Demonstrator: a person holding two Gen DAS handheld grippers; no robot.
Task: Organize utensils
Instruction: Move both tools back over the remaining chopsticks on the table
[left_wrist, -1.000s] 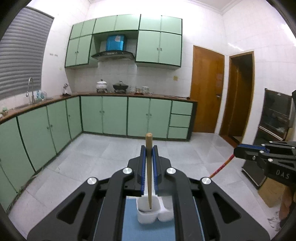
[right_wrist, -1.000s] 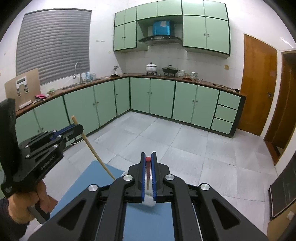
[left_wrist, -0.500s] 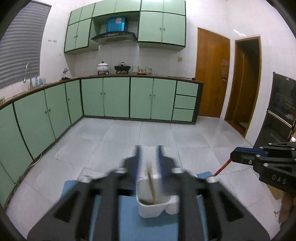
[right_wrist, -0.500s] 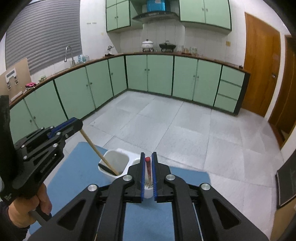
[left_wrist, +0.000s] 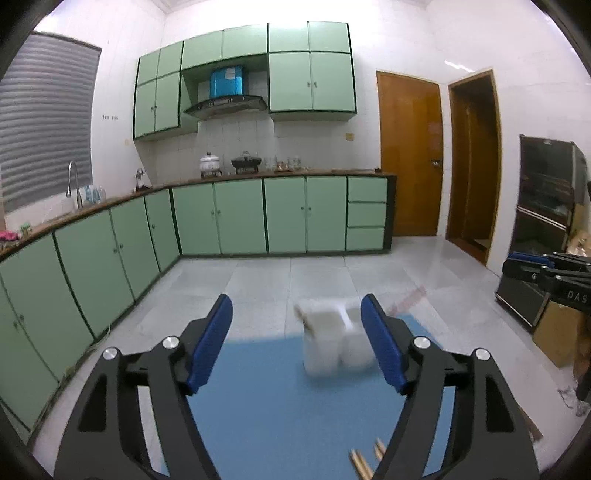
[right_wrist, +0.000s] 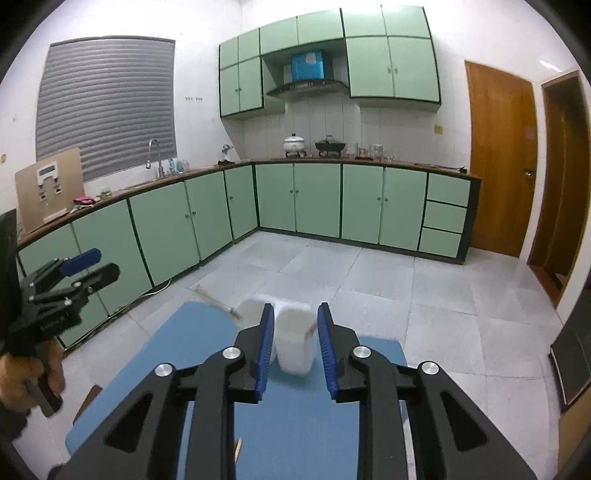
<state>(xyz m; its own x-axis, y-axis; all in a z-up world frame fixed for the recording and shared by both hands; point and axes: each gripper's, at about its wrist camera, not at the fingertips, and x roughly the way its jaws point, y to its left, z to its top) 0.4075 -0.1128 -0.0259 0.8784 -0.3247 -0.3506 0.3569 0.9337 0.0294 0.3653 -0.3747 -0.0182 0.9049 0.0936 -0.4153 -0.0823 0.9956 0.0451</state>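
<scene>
Both grippers spread wide and empty: left gripper (left_wrist: 297, 343) parted well above the blue mat (left_wrist: 266, 398), right gripper (right_wrist: 295, 345) parted with its blue pads either side of the white two-cup holder (right_wrist: 291, 332), gripping nothing. Utensils apparently already dropped into that holder: a wooden handle (right_wrist: 216, 304) leaning out leftward, a reddish one (left_wrist: 408, 299) leaning out rightward, both blurred. More wooden sticks (left_wrist: 364, 461) lying on the mat on the holder's near side, probably next to be collected.
</scene>
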